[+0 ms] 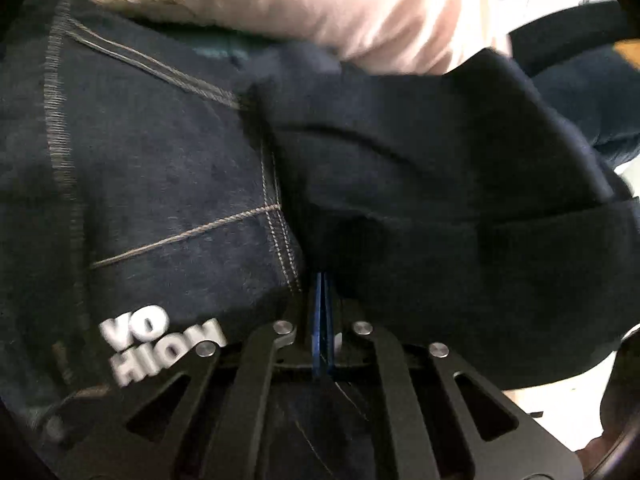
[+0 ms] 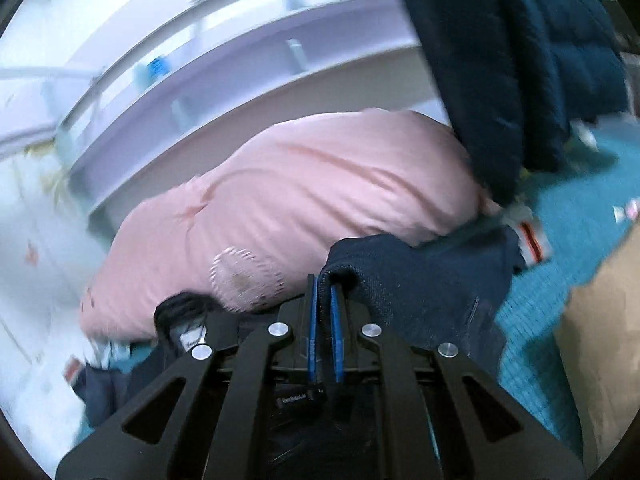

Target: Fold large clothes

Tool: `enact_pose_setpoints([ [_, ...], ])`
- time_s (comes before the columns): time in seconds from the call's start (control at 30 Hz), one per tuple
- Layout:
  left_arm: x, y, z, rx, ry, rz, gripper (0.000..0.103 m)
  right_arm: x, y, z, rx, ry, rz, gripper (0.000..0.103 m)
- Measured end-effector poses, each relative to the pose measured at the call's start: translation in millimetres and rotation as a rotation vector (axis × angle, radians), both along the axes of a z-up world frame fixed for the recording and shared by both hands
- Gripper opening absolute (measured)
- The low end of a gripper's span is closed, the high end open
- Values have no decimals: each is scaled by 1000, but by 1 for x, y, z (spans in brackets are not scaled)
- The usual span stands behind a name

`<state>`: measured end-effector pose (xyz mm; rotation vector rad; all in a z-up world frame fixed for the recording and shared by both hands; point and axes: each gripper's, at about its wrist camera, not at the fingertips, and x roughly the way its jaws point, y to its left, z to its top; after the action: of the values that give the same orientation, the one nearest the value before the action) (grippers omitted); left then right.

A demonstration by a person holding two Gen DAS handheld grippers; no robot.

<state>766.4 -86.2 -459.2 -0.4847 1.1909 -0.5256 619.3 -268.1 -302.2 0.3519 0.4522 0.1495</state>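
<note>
**Grippers clamped on a dark navy garment, pink bundle behind**

Left gripper (image 1: 323, 280): blue pads pressed together, closed on a fold of the dark navy garment (image 1: 168, 184). Fabric fills nearly the whole left wrist view and hides the fingertips where it bunches over them.

Right gripper (image 2: 325, 284): blue pads nearly together, pinching a hem edge of the same navy fabric (image 2: 420, 272), which drapes off to the right of the fingers.

Surroundings:
- Pink bundle (image 2: 288, 200), soft, rounded, creased, with a pale stitched oval patch; lies just behind the held cloth and touches it in the right wrist view. Seen as a pale pink mass (image 1: 320, 4) above the navy fabric in the left wrist view.
- Dark blue quilted jacket (image 2: 520, 60), padded in ribs, hanging at upper right, its lower edge meeting the pink bundle.
- Teal textured surface (image 2: 560, 208), knit-like, underneath; small white and red tags lie on it.
- White shelving (image 2: 240, 52), blurred, behind the bundle.
- Brown cardboard-like panel (image 2: 600, 340) at the right edge.

Materials: navy garment is a thick fleece-like knit with pale grey contrast stitching along curved seams and raised white lettering (image 1: 160, 344), partly cut off and unreadable as a whole. Gripper frames are black plate with silver rivets.
</note>
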Motion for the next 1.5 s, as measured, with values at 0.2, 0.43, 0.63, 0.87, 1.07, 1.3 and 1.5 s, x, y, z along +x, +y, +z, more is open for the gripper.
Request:
enact_pose_setpoints([
  [0.2, -46, 116, 58, 36, -107, 190, 3, -2, 97, 1, -187, -10, 256, 6],
  [0.43, -89, 240, 58, 123, -64, 347, 3, -3, 201, -71, -424, 194, 515, 9],
  [0.63, -112, 255, 34, 85, 0, 388, 4, -2, 187, -97, -157, 376, 520, 33],
  [0.87, -131, 248, 27, 73, 1, 365, 10, -19, 125, -97, 255, 450, 327, 49],
  [1.07, -144, 234, 31, 71, -4, 343, 20, -30, 88, -97, 405, 474, 121, 51],
  [1.3, -144, 219, 26, 190, -22, 310, 28, -27, 60, -122, 495, 567, -90, 52],
  [1.5, -147, 207, 37, 279, -60, 285, 45, -16, 61, -133, 570, 569, -92, 35],
])
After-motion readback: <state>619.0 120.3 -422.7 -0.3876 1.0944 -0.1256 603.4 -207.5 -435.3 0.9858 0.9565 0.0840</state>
